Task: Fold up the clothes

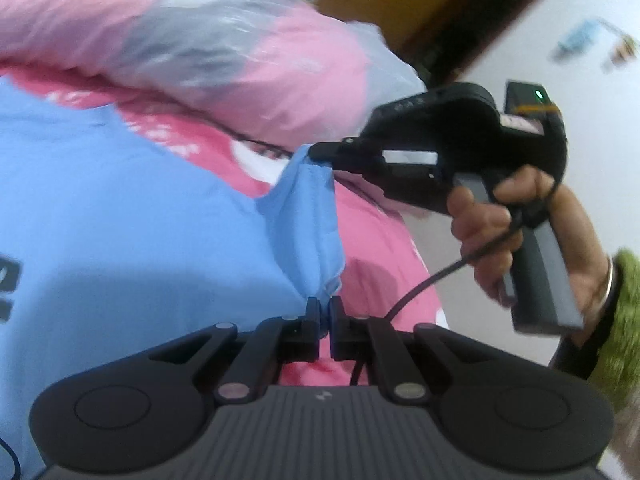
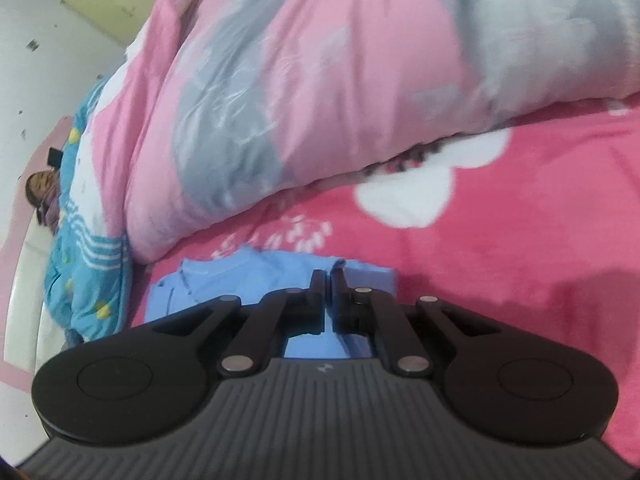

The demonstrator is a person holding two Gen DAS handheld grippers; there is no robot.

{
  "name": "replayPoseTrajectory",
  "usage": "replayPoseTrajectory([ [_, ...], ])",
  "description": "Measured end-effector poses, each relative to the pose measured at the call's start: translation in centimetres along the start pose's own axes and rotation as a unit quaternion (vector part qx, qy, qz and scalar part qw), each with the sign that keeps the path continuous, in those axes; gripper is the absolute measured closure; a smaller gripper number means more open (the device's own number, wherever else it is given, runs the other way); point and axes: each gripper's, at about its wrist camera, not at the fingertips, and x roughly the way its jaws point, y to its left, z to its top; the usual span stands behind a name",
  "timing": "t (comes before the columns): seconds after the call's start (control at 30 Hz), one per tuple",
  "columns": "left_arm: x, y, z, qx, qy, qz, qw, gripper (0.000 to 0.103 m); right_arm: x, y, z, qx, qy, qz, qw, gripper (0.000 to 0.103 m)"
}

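The fold looks to be in its early or middle stretch rather than near its end. A light blue shirt (image 1: 120, 208) lies spread over the pink bed sheet (image 2: 520, 240), and one edge of it is lifted off the bed between the two tools. The left hand-held gripper (image 1: 325, 312) has its jaws nearly closed, with a bunched bit of the blue cloth pinched between them. The right hand-held gripper (image 1: 320, 152), held in the person's hand (image 1: 520, 232), is likewise clamped on the far end of the same raised edge, so the cloth hangs as a short strip stretched from one tool to the other. In the right wrist view the jaws stand close together with blue fabric under and between them, and more of the shirt lies rumpled on the sheet just beyond. Dark printing shows at the left edge of the shirt in the left wrist view, too cut off to read. A big pink and grey quilt (image 2: 320, 80) is heaped behind the shirt, close to it. As a judgement, the lifted edge has yet to be carried across and laid down, and the rest of the shirt has yet to be squared up; no finished folded pile shows anywhere in view.
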Motion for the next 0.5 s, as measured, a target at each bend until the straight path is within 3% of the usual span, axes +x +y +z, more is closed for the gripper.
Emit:
replayPoseTrajectory([
  [0.27,-2.3,3.2,0.2,-0.111,-0.043,0.013,0.9928,0.098,3.8,3.8,0.0,-0.041,0.025,0.010,0.999,0.101],
  [0.5,-3.3,6.4,-0.4,-0.166,-0.062,0.030,0.9837,0.098,7.4,5.8,-1.3,-0.068,0.053,-0.005,0.996,0.101],
])
